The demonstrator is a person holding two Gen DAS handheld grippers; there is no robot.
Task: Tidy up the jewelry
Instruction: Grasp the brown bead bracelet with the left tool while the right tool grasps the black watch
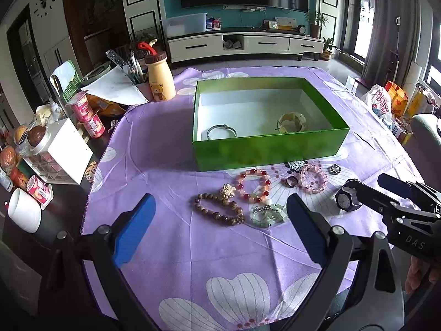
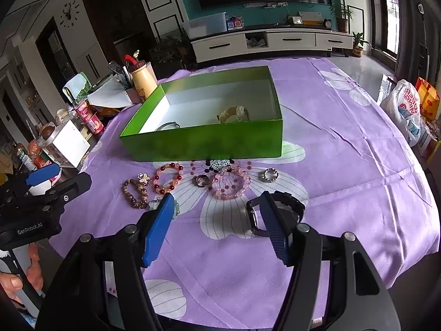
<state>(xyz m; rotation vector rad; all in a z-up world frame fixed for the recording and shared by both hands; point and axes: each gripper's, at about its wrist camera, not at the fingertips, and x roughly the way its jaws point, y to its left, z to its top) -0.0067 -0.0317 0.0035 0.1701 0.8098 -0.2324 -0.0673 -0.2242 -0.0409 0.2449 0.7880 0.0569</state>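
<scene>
A green box (image 1: 264,151) (image 2: 204,144) on the purple cloth holds a metal bangle (image 1: 222,131) and a cream bracelet (image 1: 292,122). In front of it lie a brown bead bracelet (image 1: 217,207) (image 2: 135,191), a red bead bracelet (image 1: 253,184) (image 2: 168,178), a pink bead bracelet (image 1: 314,178) (image 2: 231,184), a pale green bracelet (image 1: 267,215), a dark ring (image 1: 289,182) (image 2: 202,179), a silver ring (image 1: 335,168) (image 2: 271,175) and a black watch (image 1: 347,200) (image 2: 275,215). My left gripper (image 1: 220,226) (image 2: 59,178) is open and empty. My right gripper (image 2: 217,220) (image 1: 366,182) is open beside the watch.
Left of the cloth (image 1: 193,248) stand a yellow bear bottle (image 1: 160,78), a white box (image 1: 66,154), cans, a white mug (image 1: 24,209) and food items. A plastic bag (image 2: 405,107) and cartons sit off the right edge.
</scene>
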